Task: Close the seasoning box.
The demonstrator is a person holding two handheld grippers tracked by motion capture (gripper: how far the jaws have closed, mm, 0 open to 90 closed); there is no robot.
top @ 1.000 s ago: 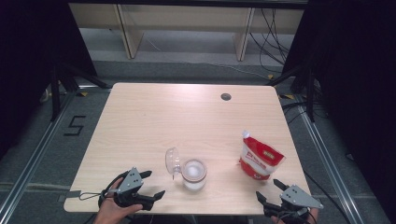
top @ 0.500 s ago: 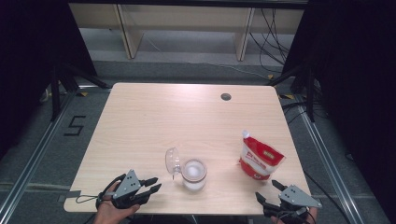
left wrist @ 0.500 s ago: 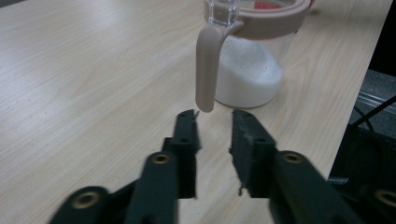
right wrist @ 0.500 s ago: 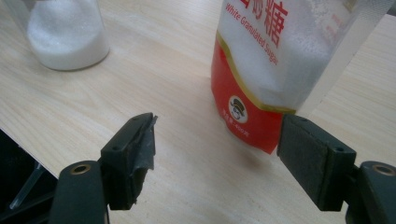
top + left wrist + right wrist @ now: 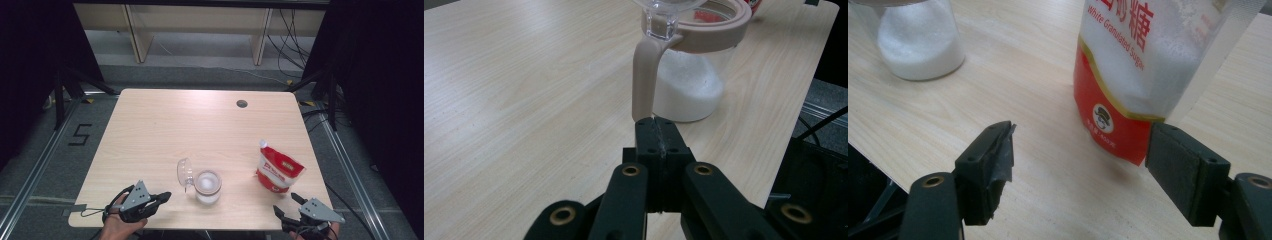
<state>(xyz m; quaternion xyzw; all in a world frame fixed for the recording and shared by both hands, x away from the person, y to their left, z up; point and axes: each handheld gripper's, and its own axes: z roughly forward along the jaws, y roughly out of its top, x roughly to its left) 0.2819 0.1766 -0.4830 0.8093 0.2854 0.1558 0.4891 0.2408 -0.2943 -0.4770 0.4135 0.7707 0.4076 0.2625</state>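
A clear jar (image 5: pixel 207 186) half full of white sugar stands near the table's front edge, its clear lid (image 5: pixel 185 172) flipped open to the left. In the left gripper view the jar (image 5: pixel 689 85) has a pink rim and a pink handle (image 5: pixel 644 75). My left gripper (image 5: pixel 162 196) lies just left of the jar; its jaws have just been closing and now stand shut (image 5: pixel 658 135) with nothing between them, tips just short of the handle's lower end. A red and white sugar pouch (image 5: pixel 277 170) stands at the right. My right gripper (image 5: pixel 286 203) is open (image 5: pixel 1083 170) in front of the pouch (image 5: pixel 1138 65).
The wooden table (image 5: pixel 200 125) has a small round hole (image 5: pixel 242 104) near its far edge. Black frame legs and cables stand on the floor around it. The jar (image 5: pixel 918 45) sits off to the left in the right gripper view.
My left gripper's jaws have gone from wide open to shut, empty, with the hand shifting slightly. The right gripper, jar and pouch have not moved.
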